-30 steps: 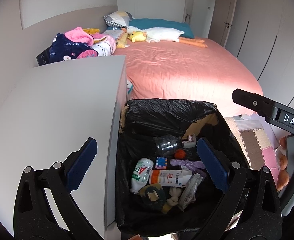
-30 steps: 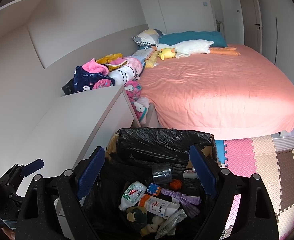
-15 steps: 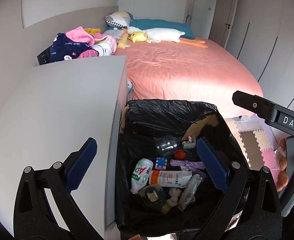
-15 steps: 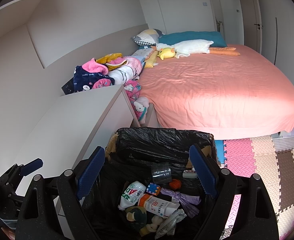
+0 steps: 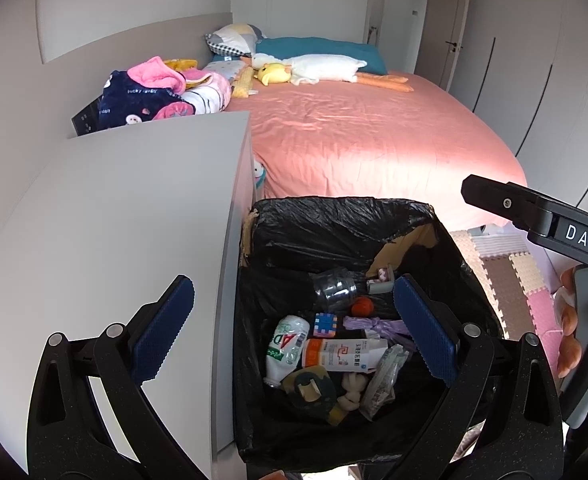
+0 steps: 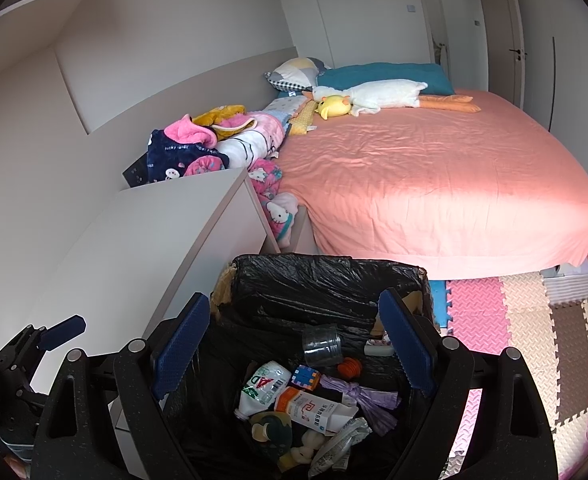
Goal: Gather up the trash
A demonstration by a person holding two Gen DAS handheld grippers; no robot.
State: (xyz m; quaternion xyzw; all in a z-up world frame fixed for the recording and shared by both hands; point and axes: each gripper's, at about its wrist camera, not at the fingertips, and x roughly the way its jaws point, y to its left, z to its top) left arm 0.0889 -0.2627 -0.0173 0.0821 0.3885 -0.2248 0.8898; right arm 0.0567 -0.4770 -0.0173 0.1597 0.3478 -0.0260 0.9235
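Trash (image 5: 334, 356) lies heaped at the bottom of the black-lined bin (image 5: 334, 220), directly below and ahead of both your grippers. Your left gripper (image 5: 290, 330) hangs over the bin's left rim, jaws spread wide and holding nothing; its left pad sits above the white cabinet top (image 5: 114, 220), its right pad above the bin's right side. Your right gripper (image 6: 294, 344) is likewise released and empty, with the bin's opening framed between its blue pads. In the pile you can make out a white bottle with green lettering (image 6: 264, 386), a white-and-orange tube (image 6: 314, 410), a small blue-and-red cube (image 6: 305, 377), a purple knotted bag (image 6: 358, 394) and a clear plastic cup (image 6: 322, 346). The bin stands just beside the cabinet. Beyond it lies the pink bed (image 6: 434, 176), with a white goose plush (image 6: 378, 94) near the pillows and bundled clothes (image 6: 190, 148) behind the cabinet.
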